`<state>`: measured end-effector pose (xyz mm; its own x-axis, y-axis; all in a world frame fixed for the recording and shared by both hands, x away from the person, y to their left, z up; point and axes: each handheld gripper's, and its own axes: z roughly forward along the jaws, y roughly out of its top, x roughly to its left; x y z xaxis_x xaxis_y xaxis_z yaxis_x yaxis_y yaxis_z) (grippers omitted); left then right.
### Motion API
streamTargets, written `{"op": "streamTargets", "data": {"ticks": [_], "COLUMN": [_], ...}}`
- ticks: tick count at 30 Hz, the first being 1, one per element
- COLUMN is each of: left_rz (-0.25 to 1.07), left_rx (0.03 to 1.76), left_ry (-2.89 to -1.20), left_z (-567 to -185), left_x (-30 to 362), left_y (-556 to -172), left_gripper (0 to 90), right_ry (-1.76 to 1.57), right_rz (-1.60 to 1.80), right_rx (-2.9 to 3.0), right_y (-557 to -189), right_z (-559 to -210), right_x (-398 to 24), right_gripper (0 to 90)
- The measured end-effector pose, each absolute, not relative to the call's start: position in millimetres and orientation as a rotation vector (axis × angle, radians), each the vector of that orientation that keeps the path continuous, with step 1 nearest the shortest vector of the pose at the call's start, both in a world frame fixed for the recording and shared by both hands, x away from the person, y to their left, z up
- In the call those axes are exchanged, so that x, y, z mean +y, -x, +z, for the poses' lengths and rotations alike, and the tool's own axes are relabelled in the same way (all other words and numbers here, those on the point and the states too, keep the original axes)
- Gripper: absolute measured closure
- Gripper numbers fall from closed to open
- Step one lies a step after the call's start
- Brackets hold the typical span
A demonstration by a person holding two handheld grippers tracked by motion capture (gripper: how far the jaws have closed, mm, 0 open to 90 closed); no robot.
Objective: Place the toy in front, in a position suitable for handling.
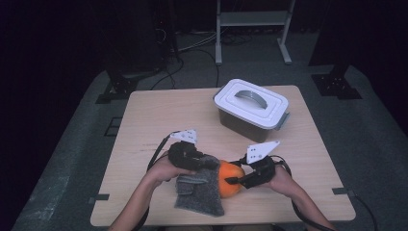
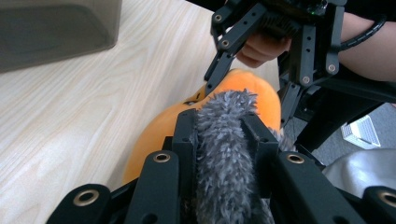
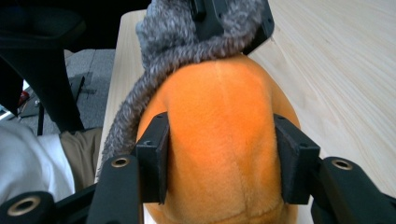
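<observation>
The left gripper (image 1: 208, 162) is clamping the grey fuzzy cloth (image 2: 226, 154) and the right gripper (image 1: 230, 180) is squeezing the orange plush toy (image 3: 219, 140) at the table's (image 1: 159, 115) near edge, both seeming soft and light, best gripped at their middle

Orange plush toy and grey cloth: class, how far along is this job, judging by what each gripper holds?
Done: both grips look made. The left gripper pinches the grey fuzzy cloth, and the right gripper clamps the orange plush toy. In hand: the cloth lies against the toy's top. Left: whatever follows; the lidded white box stands closed, apart from both.
</observation>
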<state>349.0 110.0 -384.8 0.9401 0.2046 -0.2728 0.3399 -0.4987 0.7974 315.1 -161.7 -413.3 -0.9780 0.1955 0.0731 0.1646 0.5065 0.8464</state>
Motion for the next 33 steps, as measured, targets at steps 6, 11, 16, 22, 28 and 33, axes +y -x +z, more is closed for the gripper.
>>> {"op": "streamTargets", "data": {"ticks": [6,11,16,22,28,33], "left_rz": [-0.173,-0.180,-0.190,-0.200,-0.208,-0.204], "left_rx": [0.408,0.437,0.435,0.445,0.409,0.402], "left_ry": [-2.129,-2.127,-2.117,-2.120,-2.123,-2.135], "left_z": [-391,-398,-399,-399,-396,-396], "left_x": [112,116,109,107,95,94], "left_y": [-351,-353,-353,-352,-349,-349], "left_gripper": [70.4,70.4,70.4,70.4,70.4,70.1], "right_ry": [-0.348,-0.422,-0.478,-0.541,-0.430,-0.341], "right_rz": [1.521,1.543,1.529,1.465,1.428,1.353], "right_rx": [2.706,2.705,2.714,2.712,2.675,2.685], "right_y": [-319,-324,-327,-320,-309,-308], "right_z": [-420,-427,-429,-419,-402,-405], "right_x": [-181,-200,-206,-205,-186,-173], "right_gripper": [44.5,42.6,31.6,22.9,22.7,32.6]}}
